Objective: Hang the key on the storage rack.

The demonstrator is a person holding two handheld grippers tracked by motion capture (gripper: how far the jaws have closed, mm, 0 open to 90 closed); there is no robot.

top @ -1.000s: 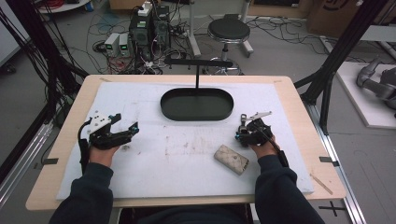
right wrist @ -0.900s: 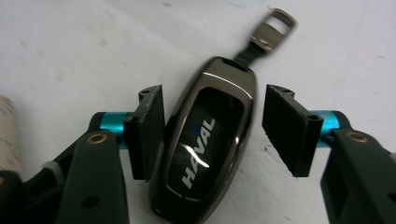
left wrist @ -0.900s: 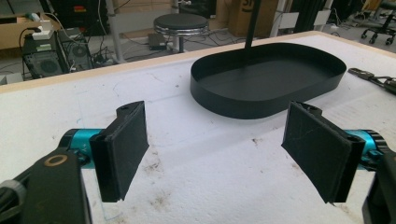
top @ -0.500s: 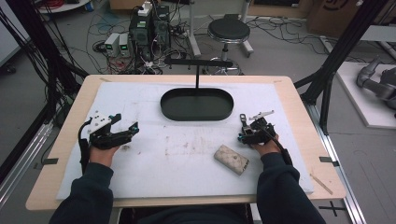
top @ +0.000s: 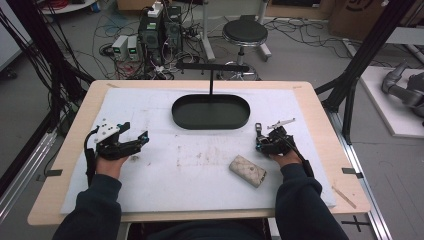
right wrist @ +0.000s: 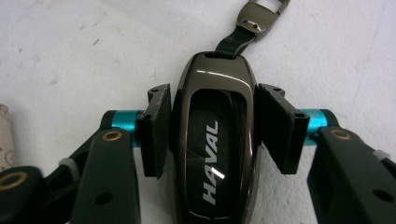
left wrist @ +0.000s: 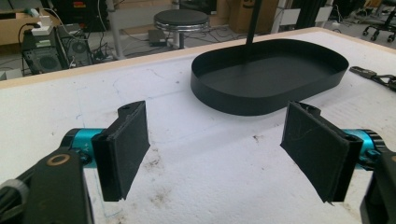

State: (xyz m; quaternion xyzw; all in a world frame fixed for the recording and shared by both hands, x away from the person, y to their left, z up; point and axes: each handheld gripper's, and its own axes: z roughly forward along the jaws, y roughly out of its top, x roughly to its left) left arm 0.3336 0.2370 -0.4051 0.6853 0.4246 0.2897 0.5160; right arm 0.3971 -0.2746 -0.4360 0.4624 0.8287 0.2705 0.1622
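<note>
While the right claw (right wrist: 212, 135) has just been closing, pads pressing a car key fob (right wrist: 215, 144) flat on the bench | step: grasp | next: lift toward black tray (top: 210, 111) ahead | left claw (left wrist: 219, 154) open, empty.

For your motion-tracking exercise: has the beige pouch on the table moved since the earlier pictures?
No. The beige pouch lies at the same spot and angle, below and right of the black oval tray in the high view, as in both earlier pictures.

Key fob (right wrist: 215, 144) lower end cut off by the frame, beige case (right wrist: 3, 140) cropped at left edge
</note>
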